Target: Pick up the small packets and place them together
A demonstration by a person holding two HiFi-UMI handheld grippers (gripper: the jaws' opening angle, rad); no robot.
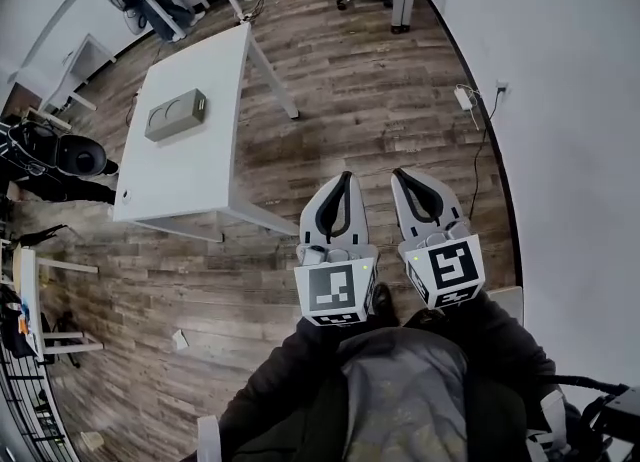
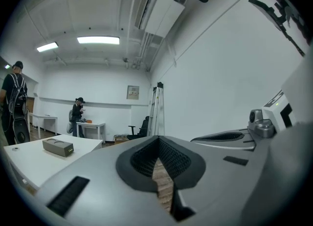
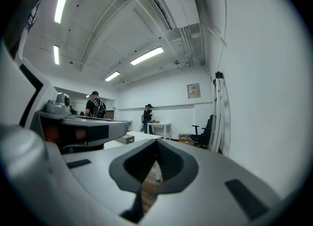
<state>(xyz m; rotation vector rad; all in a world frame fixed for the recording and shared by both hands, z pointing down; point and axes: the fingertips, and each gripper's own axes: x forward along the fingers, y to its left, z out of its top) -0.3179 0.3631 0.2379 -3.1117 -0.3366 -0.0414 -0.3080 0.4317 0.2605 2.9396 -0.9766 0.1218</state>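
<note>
The brown wood floor (image 1: 380, 100) is carrying a long white desk (image 1: 215, 165) at ten o'clock. The left gripper (image 1: 345, 179) and right gripper (image 1: 400, 176) are pressing together, empty. A flat grey box (image 1: 176, 115) is lying on the desk. I cannot tell where the small packets are.

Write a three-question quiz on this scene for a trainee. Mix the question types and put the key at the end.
1. True or false: the left gripper holds a small packet between its jaws.
2. Multiple choice: what lies on the white table? A) a grey box B) a laptop C) a stack of plates
3. Fill in the blank: the jaws of the right gripper are ____ (open or shut).

Key: 1 false, since its jaws are together with nothing between them; 2 A; 3 shut.
</note>
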